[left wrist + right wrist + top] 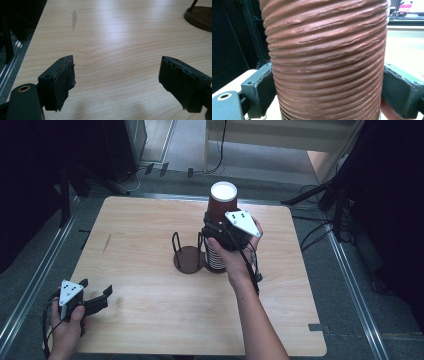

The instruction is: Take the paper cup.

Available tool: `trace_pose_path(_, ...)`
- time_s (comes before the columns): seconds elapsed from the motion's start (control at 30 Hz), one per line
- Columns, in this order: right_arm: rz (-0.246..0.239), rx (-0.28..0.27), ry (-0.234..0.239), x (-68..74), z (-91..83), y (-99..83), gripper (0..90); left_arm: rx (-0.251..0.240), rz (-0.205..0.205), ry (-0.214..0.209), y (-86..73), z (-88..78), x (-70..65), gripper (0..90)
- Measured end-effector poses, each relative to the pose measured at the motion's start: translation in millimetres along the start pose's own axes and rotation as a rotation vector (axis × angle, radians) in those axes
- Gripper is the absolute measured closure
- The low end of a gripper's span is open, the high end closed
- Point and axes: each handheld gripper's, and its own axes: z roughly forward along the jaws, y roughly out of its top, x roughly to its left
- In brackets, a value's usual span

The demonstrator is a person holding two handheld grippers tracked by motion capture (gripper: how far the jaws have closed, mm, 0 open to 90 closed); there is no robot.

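One brown ribbed paper cup, upside down, sits atop a cup stack beside one dark wire cup holder, mid-table. Right gripper clamps the cup wall on both sides. Left gripper rests wide apart, gripping nothing, at the wooden table's near-left edge.

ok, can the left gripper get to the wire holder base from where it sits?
Probably yes. The left gripper is open near the table's front-left corner, with bare wood between it and the holder base; the right gripper holds the cup beyond.
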Motion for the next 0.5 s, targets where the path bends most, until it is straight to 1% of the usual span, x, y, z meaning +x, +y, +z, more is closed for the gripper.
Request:
trace_pose_path(0.17, -0.017, -0.007, -0.007, 1.4, -0.6, 0.6, 10.0, -0.006, 0.003, 0.006, -0.1, -0.2, -0.6, 14.3)
trace_pose_path(0.2, -0.022, -0.012, -0.008, 1.8, -1.2, 1.8, 10.3, -0.017, -0.001, -0.002, -0.6, -0.7, -0.3, 14.3)
trace_pose_path(0.27, -0.019, -0.019, -0.007, 1.7, -1.3, 2.6, 10.5, -0.021, -0.006, -0.004, -0.6, -1.0, 0.2, 14.3)
trace_pose_path(0.4, -0.009, -0.044, 0.0, 2.4, -3.8, 9.7, 11.6, -0.021, -0.007, -0.009, -0.6, -1.3, 1.0, 14.3)
trace_pose_path(0.43, -0.016, -0.052, 0.002, 3.4, -4.4, 14.4, 11.7, -0.02, -0.006, -0.008, -0.6, -1.3, 0.6, 14.3)
trace_pose_path(0.5, -0.024, -0.053, -0.003, 4.5, -4.7, 17.6, 11.7, -0.02, -0.007, -0.008, -0.6, -1.2, 0.6, 14.3)
